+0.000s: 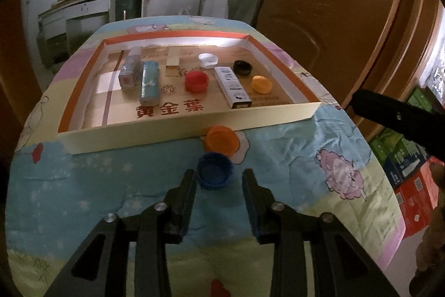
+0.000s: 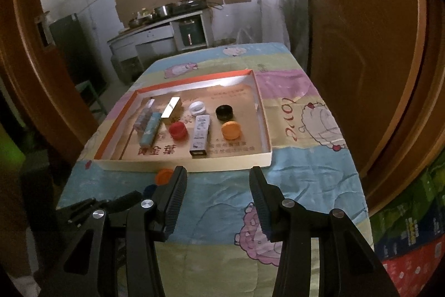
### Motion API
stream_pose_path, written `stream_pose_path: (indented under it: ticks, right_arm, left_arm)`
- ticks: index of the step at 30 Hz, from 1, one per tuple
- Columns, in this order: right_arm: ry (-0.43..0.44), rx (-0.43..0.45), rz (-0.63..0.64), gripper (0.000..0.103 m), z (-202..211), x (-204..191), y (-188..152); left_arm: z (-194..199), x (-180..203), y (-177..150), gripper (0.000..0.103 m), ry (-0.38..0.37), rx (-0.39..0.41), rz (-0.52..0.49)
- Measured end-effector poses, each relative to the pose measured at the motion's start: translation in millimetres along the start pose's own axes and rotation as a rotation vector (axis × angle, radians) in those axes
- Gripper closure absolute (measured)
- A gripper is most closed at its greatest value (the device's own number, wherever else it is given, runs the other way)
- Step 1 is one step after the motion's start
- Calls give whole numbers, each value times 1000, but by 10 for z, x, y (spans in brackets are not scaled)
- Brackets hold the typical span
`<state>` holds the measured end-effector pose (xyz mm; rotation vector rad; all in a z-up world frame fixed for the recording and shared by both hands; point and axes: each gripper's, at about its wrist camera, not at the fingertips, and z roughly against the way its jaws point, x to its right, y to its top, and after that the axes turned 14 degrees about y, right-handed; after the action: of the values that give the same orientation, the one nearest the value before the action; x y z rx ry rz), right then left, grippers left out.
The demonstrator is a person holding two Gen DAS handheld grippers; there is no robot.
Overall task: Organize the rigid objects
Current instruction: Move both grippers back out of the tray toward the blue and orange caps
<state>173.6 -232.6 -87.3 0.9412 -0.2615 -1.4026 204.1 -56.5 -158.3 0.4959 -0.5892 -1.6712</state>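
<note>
Cloth (image 1: 278,157) with cartoon sheep covered the table, and on it lay a shallow cardboard tray (image 1: 178,130) with an orange rim. Inside the tray, from left to right in the left wrist view, were a silvery box (image 1: 129,71), a pale blue box (image 1: 150,82), a small tan box (image 1: 172,67), a red cap (image 1: 196,81), a white cap (image 1: 207,59), a white printed box (image 1: 233,86), a black cap (image 1: 242,67) and a yellow cap (image 1: 261,84).

Outside the tray, just beside its near wall, an orange cap (image 1: 222,140) lay on the cloth. A blue cap (image 1: 214,170) lay open side up just in front of it, the two near or touching; I could not tell which. The left gripper (image 1: 219,177) stood part open and empty, its tips flanking the near half of the blue cap. The left finger (image 1: 183,202) was close beside the cap's edge and the right one stood a little apart from it; neither pad pressed on it.

The right gripper (image 2: 218,174) hung over bare cloth in front of the tray, part open with nothing between its fingers. In its view the orange cap (image 2: 164,175) peeked out left of its left finger, and the blue cap (image 2: 149,189) was mostly hidden there.
</note>
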Motion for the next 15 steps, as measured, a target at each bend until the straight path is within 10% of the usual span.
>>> stream_pose_path:
  ticks: [3, 15]
  right_arm:
    - [5, -5, -9, 55, -29, 39, -4]
    - [10, -25, -32, 55, -127, 114, -33]
  left_arm:
    - [-53, 6, 11, 48, 2, -12, -3]
    - [-184, 10, 89, 54, 26, -37, 2]
